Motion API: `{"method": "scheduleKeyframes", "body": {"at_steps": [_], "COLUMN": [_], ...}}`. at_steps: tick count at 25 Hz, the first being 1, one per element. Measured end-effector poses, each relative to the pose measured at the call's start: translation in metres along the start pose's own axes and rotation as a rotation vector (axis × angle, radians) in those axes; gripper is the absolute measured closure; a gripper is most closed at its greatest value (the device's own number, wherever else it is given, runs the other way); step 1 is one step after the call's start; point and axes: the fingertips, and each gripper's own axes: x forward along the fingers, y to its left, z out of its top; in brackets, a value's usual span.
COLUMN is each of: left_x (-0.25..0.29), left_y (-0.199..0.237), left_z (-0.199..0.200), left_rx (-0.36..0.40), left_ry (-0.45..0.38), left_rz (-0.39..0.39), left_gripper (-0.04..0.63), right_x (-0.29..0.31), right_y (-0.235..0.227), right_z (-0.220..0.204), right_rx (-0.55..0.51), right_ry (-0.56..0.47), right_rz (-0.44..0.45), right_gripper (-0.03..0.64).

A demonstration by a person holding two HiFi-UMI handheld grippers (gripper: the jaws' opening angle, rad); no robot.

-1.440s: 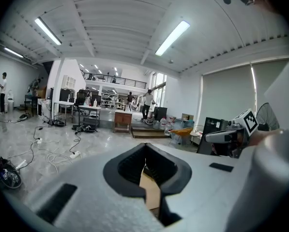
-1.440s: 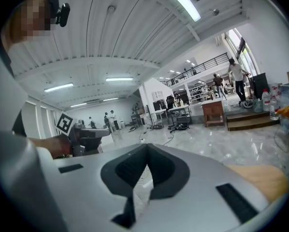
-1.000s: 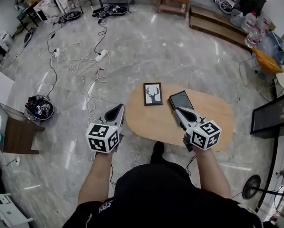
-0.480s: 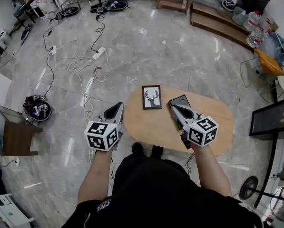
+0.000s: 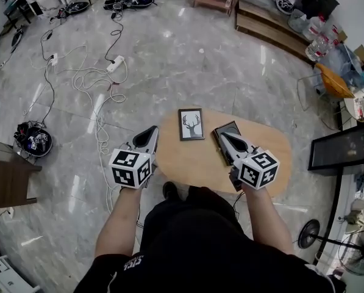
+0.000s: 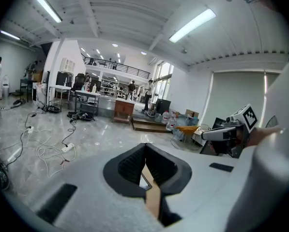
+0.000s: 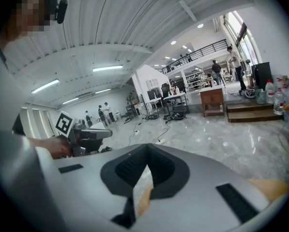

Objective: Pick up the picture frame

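Ok so, biggest thing first: the grey marble floor fills most of the head view, all shiny and reflective. On it, right in front of me, is a low oval wooden tabletop, with its long side running left to right. The near part of the view is the person in a black shirt, bare forearms reaching out to both tools.

The left hand-held gripper hangs just at the left end of the tabletop, pointing away and a bit down. Its own camera shows the jaws pinched together with nothing in them. The right hand-held gripper is over the right half of the tabletop. Same story there: jaws closed up, nothing between them.

The picture frame is the one with the black border and a deer head on white. It lies flat near the far edge of the tabletop, between the two gripper tips and a little beyond them. Neither one touches it.

Just right of it lies a dark rectangular panel, turned at an angle. The right gripper's tip overlaps its near corner from above; can't tell if they touch.

Far left on the floor there's a tangle of white cables with a power strip.
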Motion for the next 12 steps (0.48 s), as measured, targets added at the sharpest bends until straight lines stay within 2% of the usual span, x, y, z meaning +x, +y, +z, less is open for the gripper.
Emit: {"method": "scheduleKeyframes", "body": {"at_steps": [6,12], "left_x": [0.018,0.065], "left_y": [0.014,0.018], "left_z": [-0.013,-0.03], "left_rx": [-0.033,-0.036], "left_ry": [0.031,0.09], "left_rz": [-0.017,-0.022], "left_gripper": [0.586,0.586], "right_x": [0.018,0.049], "right_y": [-0.004,-0.046], "right_z": [-0.017,-0.043], "right_rx": [0.019,0.045], "right_ry": [0.056,0.128], "right_rz": [-0.008,-0.006], "right_gripper": [0.611,0.611]}}
